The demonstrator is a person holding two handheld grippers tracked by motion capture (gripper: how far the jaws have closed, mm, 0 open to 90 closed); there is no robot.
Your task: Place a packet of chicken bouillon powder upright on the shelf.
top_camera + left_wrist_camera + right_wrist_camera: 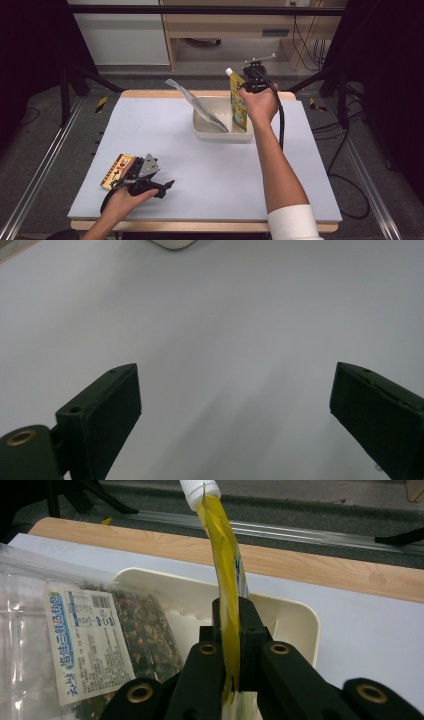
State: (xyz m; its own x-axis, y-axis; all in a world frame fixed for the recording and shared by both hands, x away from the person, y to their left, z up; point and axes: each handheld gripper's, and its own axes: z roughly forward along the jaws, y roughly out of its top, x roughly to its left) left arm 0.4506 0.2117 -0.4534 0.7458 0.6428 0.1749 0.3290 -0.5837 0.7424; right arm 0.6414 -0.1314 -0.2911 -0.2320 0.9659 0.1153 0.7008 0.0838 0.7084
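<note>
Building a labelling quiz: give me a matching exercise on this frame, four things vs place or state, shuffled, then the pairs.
Things:
1. yellow spouted pouch
2. clear snack bag
3. flat snack packet
4. left gripper

Place or state:
A. lies flat on the table by the left hand
B. open, nothing between the jaws
C. clamped upright in the right gripper, over the cream tray
D. leans in the tray, top sticking out to the left

Pairs: 1-C, 2-D, 3-A, 4-B

A: What lies ahead of the left gripper?
B: Bare pale tabletop, its two black jaws spread wide with nothing between them.
A: Anything else?
B: A cream tub's rounded corner at the top edge (barely a sliver), well beyond the jaws.
</note>
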